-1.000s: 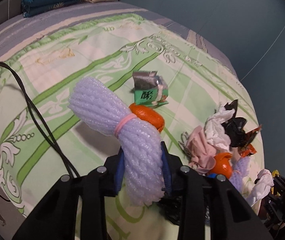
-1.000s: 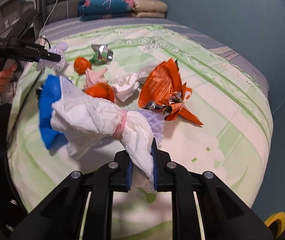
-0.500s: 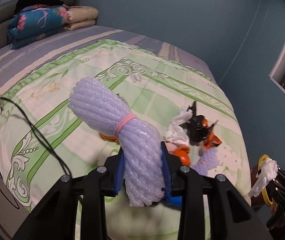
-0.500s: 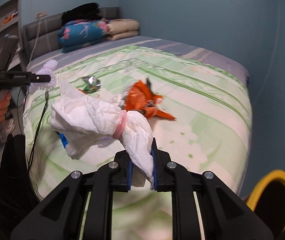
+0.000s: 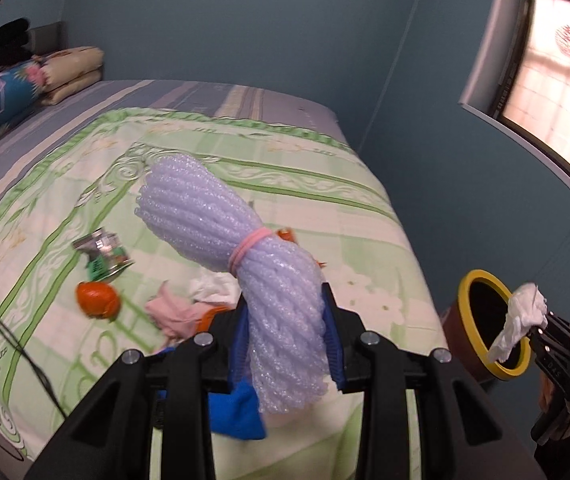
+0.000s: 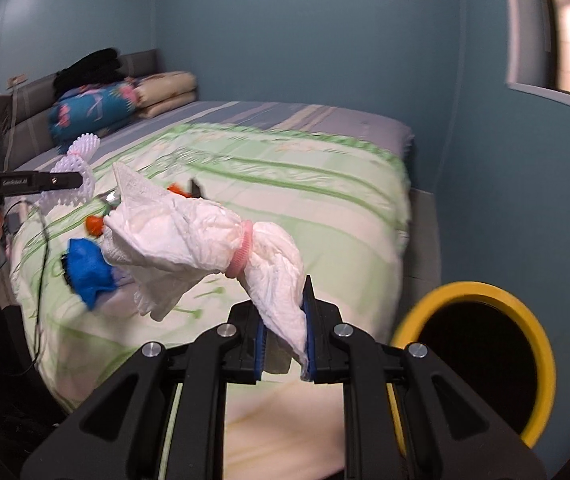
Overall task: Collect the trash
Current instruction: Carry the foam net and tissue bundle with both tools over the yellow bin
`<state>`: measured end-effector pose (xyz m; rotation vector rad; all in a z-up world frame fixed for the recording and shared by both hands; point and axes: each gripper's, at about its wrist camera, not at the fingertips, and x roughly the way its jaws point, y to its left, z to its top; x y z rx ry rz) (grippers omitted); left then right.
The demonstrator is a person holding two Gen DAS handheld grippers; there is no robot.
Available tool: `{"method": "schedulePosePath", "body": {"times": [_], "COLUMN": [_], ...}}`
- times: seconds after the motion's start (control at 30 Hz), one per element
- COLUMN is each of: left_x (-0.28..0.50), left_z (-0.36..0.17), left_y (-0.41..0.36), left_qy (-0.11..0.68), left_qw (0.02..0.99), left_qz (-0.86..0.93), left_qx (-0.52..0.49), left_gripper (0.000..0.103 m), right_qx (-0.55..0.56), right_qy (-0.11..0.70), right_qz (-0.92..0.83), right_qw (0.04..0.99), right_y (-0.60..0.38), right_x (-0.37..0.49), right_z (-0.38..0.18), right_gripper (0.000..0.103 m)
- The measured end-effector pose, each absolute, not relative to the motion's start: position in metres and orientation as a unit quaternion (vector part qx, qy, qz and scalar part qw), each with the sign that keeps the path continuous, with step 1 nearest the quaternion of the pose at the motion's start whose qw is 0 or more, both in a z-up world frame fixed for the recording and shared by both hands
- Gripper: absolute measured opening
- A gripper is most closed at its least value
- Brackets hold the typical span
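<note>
Two grippers, each loaded: left gripper (image 5: 287,340) clamped on a lilac foam net bundle (image 5: 241,256), right gripper (image 6: 285,340) clamped on a white tissue wad (image 6: 189,240). Both held above the bed (image 6: 325,208); yellow-rimmed bin (image 6: 481,360) beside the bed's foot.

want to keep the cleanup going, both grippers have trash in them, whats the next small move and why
Probably carry the right gripper, its jaws shut on the white crumpled paper bundle with a pink band, over the yellow-rimmed dark bin beside the bed, since that bin is nearest.
</note>
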<state>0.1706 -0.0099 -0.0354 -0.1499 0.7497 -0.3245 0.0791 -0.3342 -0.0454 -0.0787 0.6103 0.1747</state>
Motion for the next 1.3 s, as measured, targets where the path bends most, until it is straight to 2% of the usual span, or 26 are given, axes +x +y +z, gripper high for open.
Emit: {"method": "schedulePosePath", "body": {"times": [0.53, 1.0, 1.3], "left_x": [0.181, 0.189, 0.184], "left_z": [-0.021, -0.050, -0.079], "left_y": [-0.158, -0.293, -0.365], "left_qy": [0.358, 0.392, 0.421], "left_qw": [0.884, 0.820, 0.778], "left_qz": [-0.299, -0.418, -0.466], "left_qx": [-0.025, 0.004, 0.017], "left_gripper": [0.031, 0.031, 0.031], "right_qx": [0.030, 0.019, 0.023], "right_qy": [0.292, 0.327, 0.354], "right_qz": [-0.098, -0.246, -0.277], "right_qw": [0.951, 0.912, 0.893], "right_y": [-0.441, -0.506, -0.537], "right_x": [0.049, 0.057, 0.076], "right_z": [-0.028, -0.054, -0.076], "right_gripper": [0.014, 0.014, 0.014]}}
